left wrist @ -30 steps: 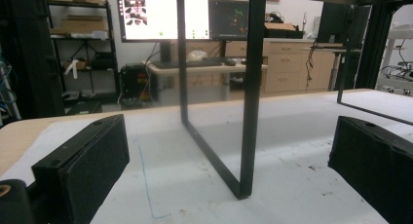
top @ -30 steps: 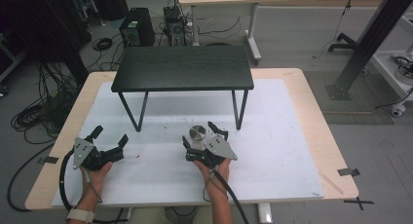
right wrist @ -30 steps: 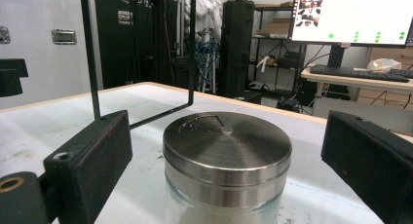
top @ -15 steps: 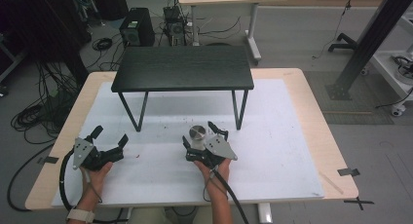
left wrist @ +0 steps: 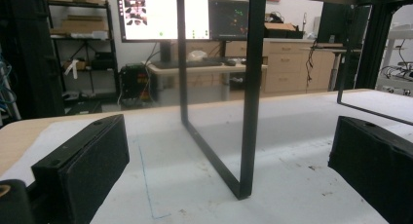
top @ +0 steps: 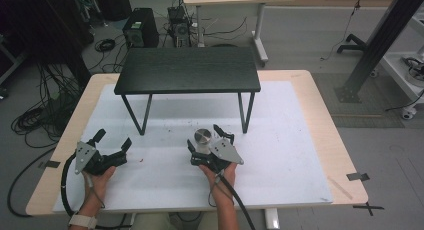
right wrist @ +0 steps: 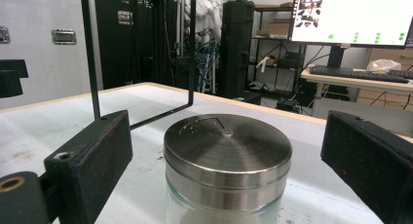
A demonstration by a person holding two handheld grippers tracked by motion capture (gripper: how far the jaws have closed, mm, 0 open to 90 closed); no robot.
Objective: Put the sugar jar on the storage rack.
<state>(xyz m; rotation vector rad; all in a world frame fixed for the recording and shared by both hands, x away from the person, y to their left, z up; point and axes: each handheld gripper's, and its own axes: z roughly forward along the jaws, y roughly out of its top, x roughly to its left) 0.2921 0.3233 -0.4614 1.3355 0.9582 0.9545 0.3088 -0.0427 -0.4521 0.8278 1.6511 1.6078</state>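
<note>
2 claws, both spread wide: left claw (top: 111,145) empty near the front desk (top: 300,140) edge, right claw (top: 210,140) straddling a steel-lidded glass jar (right wrist: 227,160) without touching. Jar standing upright on the desk, just before the black stand (top: 189,70). Early yet, seemingly: grasp not closed, lifting and placing left.

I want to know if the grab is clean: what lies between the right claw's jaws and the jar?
Nothing. In the right gripper view the jar stands between the open right claw's jaws, with bare gaps on both sides.
</note>
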